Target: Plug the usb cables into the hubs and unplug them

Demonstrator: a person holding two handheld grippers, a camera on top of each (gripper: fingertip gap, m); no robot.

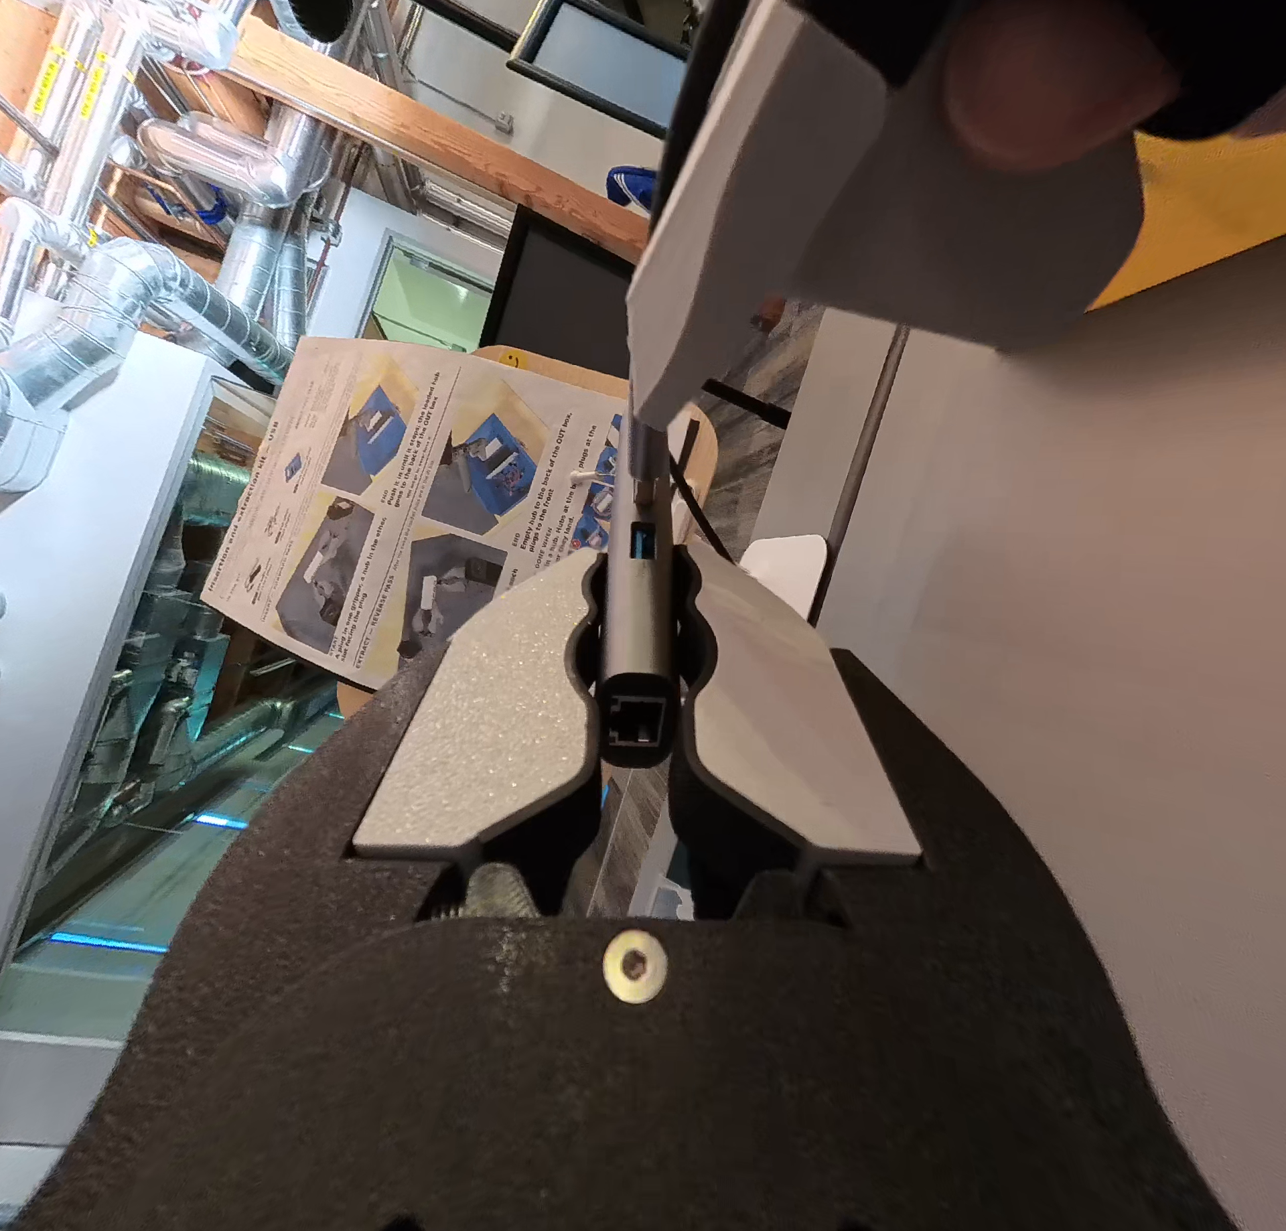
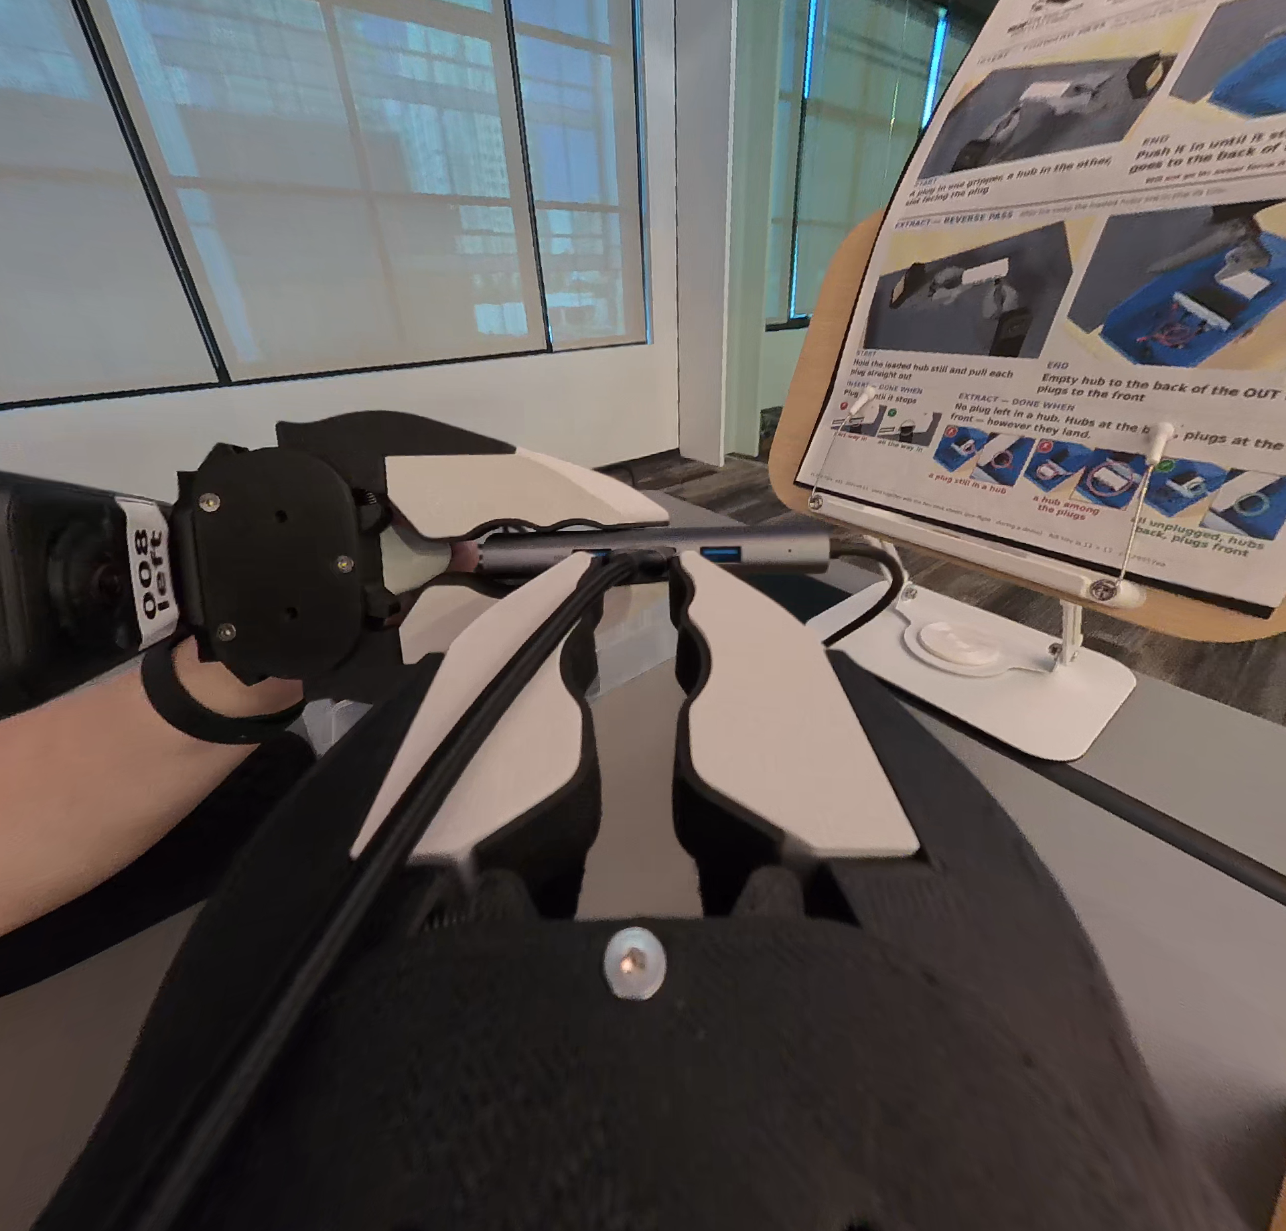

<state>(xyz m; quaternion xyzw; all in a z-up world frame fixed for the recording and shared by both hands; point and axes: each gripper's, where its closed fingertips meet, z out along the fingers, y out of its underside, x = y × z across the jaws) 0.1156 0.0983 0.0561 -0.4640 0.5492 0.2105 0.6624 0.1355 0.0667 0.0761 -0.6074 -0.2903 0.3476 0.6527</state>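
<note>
My left gripper (image 1: pixel 640 571) is shut on a dark grey USB hub (image 1: pixel 637 641), whose end socket faces the camera. In the right wrist view the hub (image 2: pixel 765 545) lies level, held from the left by the left gripper (image 2: pixel 647 547). My right gripper (image 2: pixel 637 561) is shut on a USB plug (image 1: pixel 644 460) that meets the hub's side, beside a free blue port (image 1: pixel 641 543). Black cables (image 2: pixel 487 710) trail back over its left finger. The right gripper also shows from above in the left wrist view (image 1: pixel 654 390).
A printed instruction sheet (image 2: pixel 1044 293) leans on a wooden stand with a white base (image 2: pixel 974 683) on the grey table (image 2: pixel 1183 815), just right of the hub. The hub's own cable (image 2: pixel 884 585) droops toward the stand. A person's hand (image 2: pixel 104 780) holds the left gripper. Tip to tip, the grippers are about 4 cm apart.
</note>
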